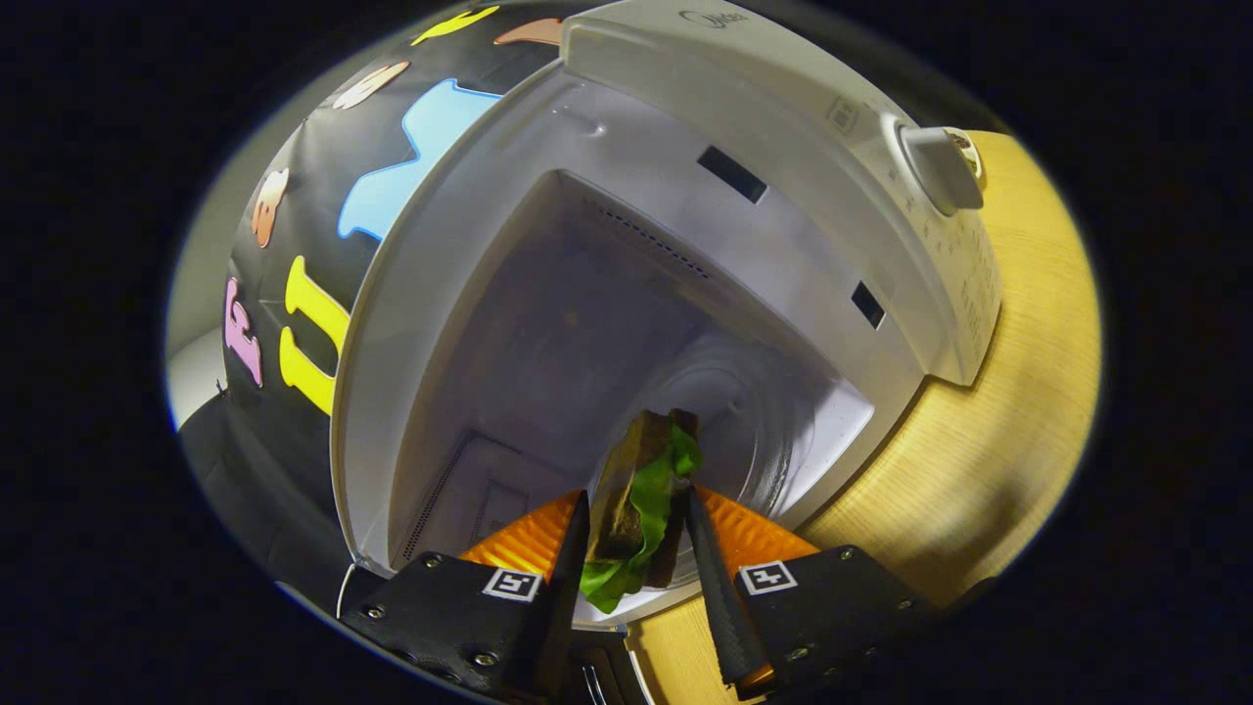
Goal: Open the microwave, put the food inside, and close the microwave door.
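Observation:
A white microwave (783, 117) stands on a wooden table (1018, 411), and its open cavity (587, 333) faces me, tilted in the view. My gripper (631, 514) is shut on the food (641, 490), a brown sandwich with green lettuce hanging out of it. The black fingers (713, 568) press on both sides of the sandwich. The food is at the cavity's mouth, over the front of the glass turntable (773, 411). The door itself is hidden from me.
A control panel with a round knob (940, 166) runs along the microwave's right side. Two dark latch slots (866, 304) sit in the frame beside the cavity. The wooden table extends to the right of the microwave.

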